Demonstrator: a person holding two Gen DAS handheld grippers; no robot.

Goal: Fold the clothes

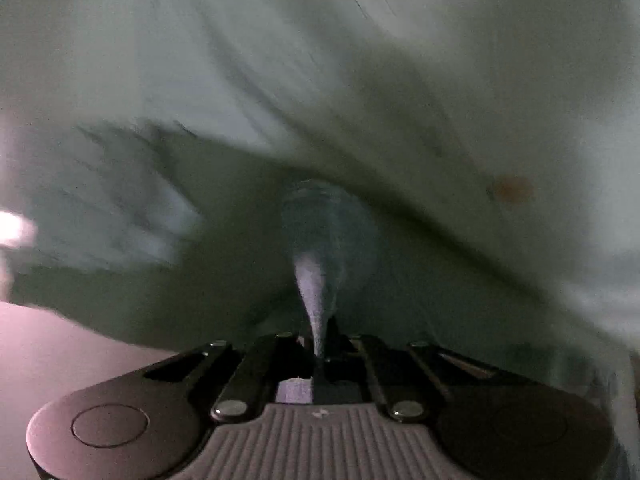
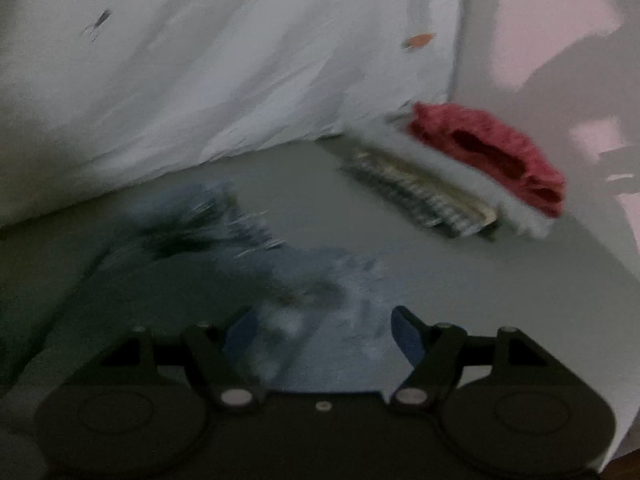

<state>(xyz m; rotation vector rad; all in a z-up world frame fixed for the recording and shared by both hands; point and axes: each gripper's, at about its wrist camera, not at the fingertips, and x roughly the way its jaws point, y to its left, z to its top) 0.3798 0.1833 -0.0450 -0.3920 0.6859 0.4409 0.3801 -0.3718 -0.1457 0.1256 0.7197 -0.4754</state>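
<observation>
In the left wrist view a pale white garment [image 1: 360,80] with small orange marks fills the frame, blurred by motion. My left gripper [image 1: 318,320] is shut on a pinched edge of this garment, and the cloth drapes over and around the fingers. In the right wrist view the same white garment [image 2: 200,72] hangs across the upper left above a pale surface [image 2: 304,184]. My right gripper [image 2: 320,328] is open, its blue-padded fingers [image 2: 406,334] spread over a blurred light blue cloth [image 2: 312,280], holding nothing.
A folded stack with a red garment [image 2: 492,152] on top of a white and a patterned piece [image 2: 420,196] lies at the right. A pink wall [image 2: 540,20] is behind it. A pink surface [image 1: 60,360] shows at lower left in the left wrist view.
</observation>
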